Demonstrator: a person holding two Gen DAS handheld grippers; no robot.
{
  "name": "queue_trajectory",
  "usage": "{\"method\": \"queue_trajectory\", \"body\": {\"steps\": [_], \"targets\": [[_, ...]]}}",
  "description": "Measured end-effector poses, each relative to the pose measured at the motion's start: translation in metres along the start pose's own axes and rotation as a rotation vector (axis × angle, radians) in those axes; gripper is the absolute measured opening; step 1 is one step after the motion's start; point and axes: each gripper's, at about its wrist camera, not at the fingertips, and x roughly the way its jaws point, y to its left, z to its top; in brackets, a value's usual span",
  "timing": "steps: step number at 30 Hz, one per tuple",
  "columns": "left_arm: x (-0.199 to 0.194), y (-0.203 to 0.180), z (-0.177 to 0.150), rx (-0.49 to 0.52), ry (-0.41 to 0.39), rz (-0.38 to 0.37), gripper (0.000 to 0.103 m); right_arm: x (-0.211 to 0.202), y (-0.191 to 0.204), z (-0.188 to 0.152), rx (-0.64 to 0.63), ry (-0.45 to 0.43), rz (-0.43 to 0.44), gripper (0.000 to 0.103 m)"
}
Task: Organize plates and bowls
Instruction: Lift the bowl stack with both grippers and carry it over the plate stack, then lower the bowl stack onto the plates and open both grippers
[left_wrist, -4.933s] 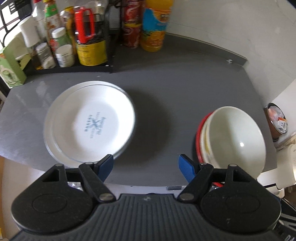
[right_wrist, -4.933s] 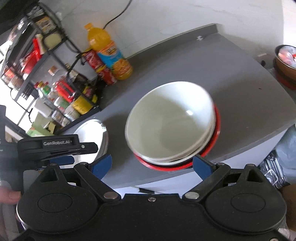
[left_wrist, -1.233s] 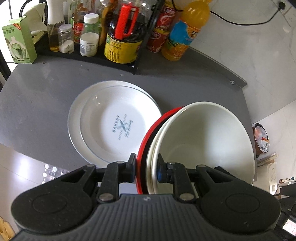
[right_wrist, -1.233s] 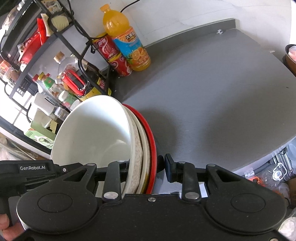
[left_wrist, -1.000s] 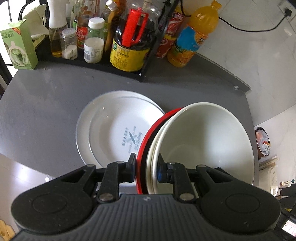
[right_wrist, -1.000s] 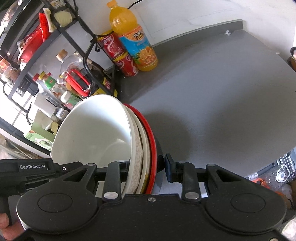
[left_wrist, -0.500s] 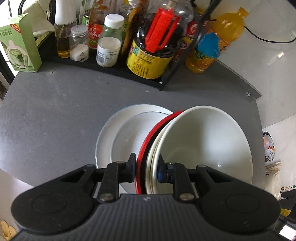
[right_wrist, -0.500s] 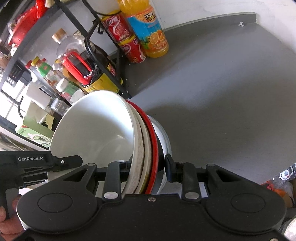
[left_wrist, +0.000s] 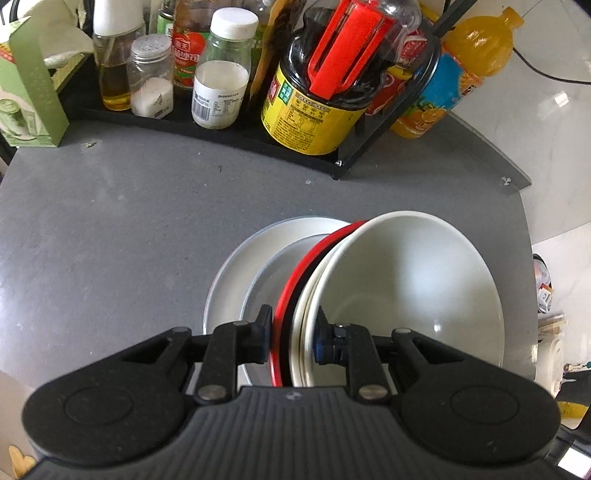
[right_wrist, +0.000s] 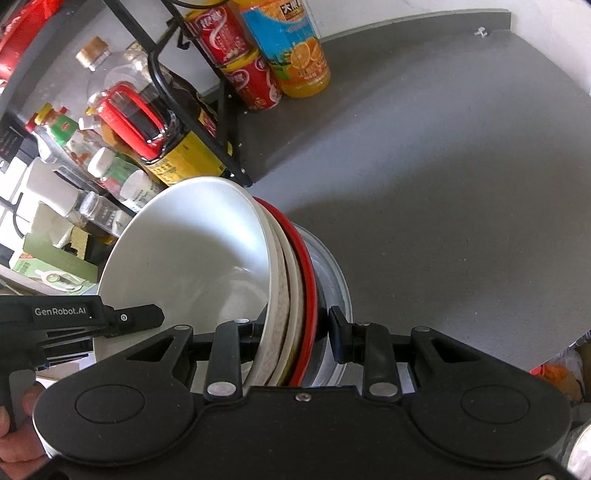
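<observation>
Left gripper (left_wrist: 290, 338) and right gripper (right_wrist: 295, 334) clamping stacked bowls' (left_wrist: 406, 288) opposite rims, over plates (left_wrist: 236, 280), bare grey table (right_wrist: 461, 184) right.

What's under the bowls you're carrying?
White plates on the gray counter sit below the stack of bowls, which both the left gripper and the right gripper grip. The bowls hide the plates' middle, and whether they touch.
</observation>
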Motion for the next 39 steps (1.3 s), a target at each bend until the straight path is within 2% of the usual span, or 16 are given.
{"method": "queue_trajectory", "body": {"steps": [9,14,20,25,28,31,34,36,39], "targets": [[0.016,-0.001,0.012,0.037,0.043,0.003,0.019,0.01,-0.001,0.003,0.034,0.018,0.001,0.029],[0.018,-0.003,0.02,0.09,0.036,0.015,0.02,0.01,0.001,0.0,0.02,0.02,-0.008,0.029],[0.017,-0.004,0.023,0.122,0.044,0.026,0.02,0.009,-0.007,-0.002,0.075,-0.002,0.013,0.03],[0.02,-0.012,0.024,0.168,0.059,0.054,0.02,0.008,-0.006,-0.003,0.09,-0.01,0.024,0.035],[0.022,-0.012,0.024,0.178,0.074,0.067,0.022,0.005,-0.004,-0.004,0.088,-0.013,0.05,0.051],[0.019,-0.015,0.023,0.181,0.076,0.096,0.026,-0.001,0.001,-0.006,0.055,-0.022,0.036,0.065],[0.012,-0.012,0.02,0.162,0.068,0.125,0.04,-0.013,0.002,-0.01,0.024,-0.029,0.048,0.073],[0.004,-0.01,0.017,0.149,0.047,0.135,0.053,-0.022,-0.002,-0.014,0.013,-0.035,0.057,0.077],[-0.009,-0.009,0.008,0.131,0.008,0.152,0.064,-0.042,-0.008,-0.022,-0.024,-0.06,0.057,0.084]]}}
